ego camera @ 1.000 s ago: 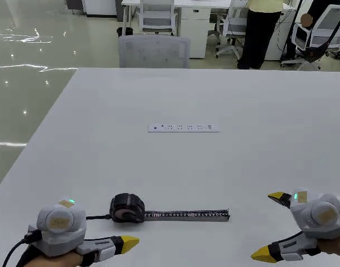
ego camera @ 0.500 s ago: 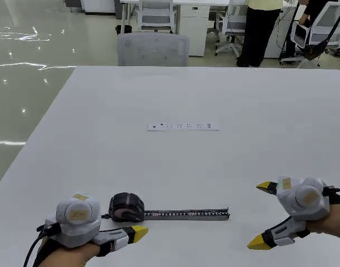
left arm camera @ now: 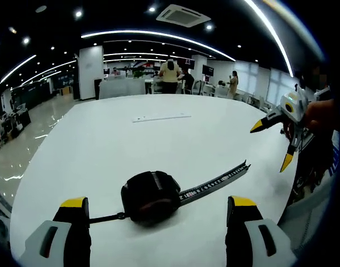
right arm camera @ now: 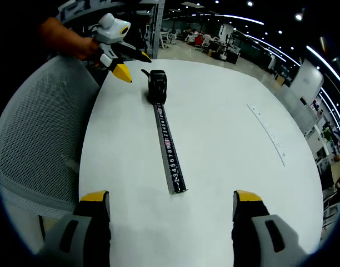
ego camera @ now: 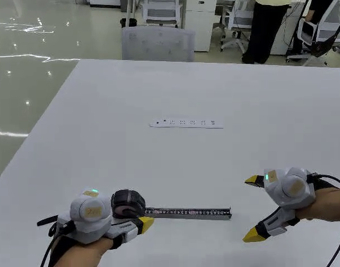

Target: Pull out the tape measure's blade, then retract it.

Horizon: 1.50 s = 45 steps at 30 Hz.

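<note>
Extended blade [ego camera: 188, 212] near front edge of table [ego camera: 225, 78]

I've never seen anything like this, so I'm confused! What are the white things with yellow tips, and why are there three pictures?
A person holds a tool in each hand, and each tool ends in a two-fingered claw. One picture comes from a camera on the person's head, looking down at the white table. The two round pictures come from cameras riding on the claws. On the table lie a black tape measure with its blade pulled out, and farther off a white power strip. The left claw is open, with the tape measure just ahead of it. The right claw is open near the blade's end. Neither holds anything.
</note>
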Motion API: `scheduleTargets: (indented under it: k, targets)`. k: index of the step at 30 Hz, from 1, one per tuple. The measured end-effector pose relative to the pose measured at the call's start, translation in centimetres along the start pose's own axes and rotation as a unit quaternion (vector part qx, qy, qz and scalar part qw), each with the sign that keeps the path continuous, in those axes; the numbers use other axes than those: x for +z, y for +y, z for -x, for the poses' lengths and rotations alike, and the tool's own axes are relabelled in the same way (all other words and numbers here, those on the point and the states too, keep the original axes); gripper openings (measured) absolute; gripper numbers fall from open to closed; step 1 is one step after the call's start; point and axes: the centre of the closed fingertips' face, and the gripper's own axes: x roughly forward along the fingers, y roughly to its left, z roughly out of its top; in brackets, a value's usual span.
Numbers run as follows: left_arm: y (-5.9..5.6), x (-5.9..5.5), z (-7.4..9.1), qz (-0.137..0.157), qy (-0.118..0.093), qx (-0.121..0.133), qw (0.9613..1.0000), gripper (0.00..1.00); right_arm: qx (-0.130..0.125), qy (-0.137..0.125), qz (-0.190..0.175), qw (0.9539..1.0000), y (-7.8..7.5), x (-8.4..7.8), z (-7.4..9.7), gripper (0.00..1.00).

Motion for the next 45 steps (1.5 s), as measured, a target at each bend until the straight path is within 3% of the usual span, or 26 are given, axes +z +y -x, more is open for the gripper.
scheduleTargets:
  k: [3, 7, 11, 14, 17, 25, 34, 41, 45]
  targets:
    - [-0.1, 0.1, 0.1, -0.011, -0.018, 0.009, 0.9997, 1.0, 0.01, 0.002, 0.01, 0.9999, -0.5, 0.3, -0.5, 0.92]
    - [0.3, 0.1, 0.1, -0.017, -0.021, 0.019, 0.9995, 1.0, 0.022, 0.005, 0.017, 0.9996, -1.0, 0.7, -0.9, 0.89]
    - [1.1, -0.1, -0.2, -0.006, -0.015, 0.038, 0.9991, 1.0, 0.039, 0.02, 0.025, 0.9987, -1.2, 0.4, -1.4, 0.88]
    - [1.1, 0.3, -0.4, 0.03, -0.03, 0.044, 0.9981, 1.0, 0.045, 0.018, 0.023, 0.9986, -1.5, 0.5, -1.6, 0.84]
    - [1.1, 0.4, -0.5, 0.028, -0.031, 0.05, 0.9979, 1.0, 0.044, 0.013, 0.018, 0.9988, -1.9, 0.7, -1.9, 0.8]
    - [0.5, 0.4, -0.9, 0.024, -0.037, 0.047, 0.9979, 1.0, 0.051, 0.022, 0.016, 0.9983, -2.5, 0.1, -2.4, 0.76]
    - [0.5, -1.5, -1.4, 0.008, -0.02, 0.046, 0.9987, 1.0, 0.072, 0.039, 0.022, 0.9964, -2.3, -1.4, -4.0, 0.61]
    - [1.0, -1.4, -1.6, 0.015, -0.027, 0.052, 0.9982, 1.0, 0.083, 0.048, 0.031, 0.9949, -1.7, -1.6, -5.1, 0.57]
    - [0.9, -1.3, -1.7, 0.018, -0.034, 0.047, 0.9982, 1.0, 0.087, 0.057, 0.043, 0.9937, -1.4, -1.9, -5.7, 0.49]
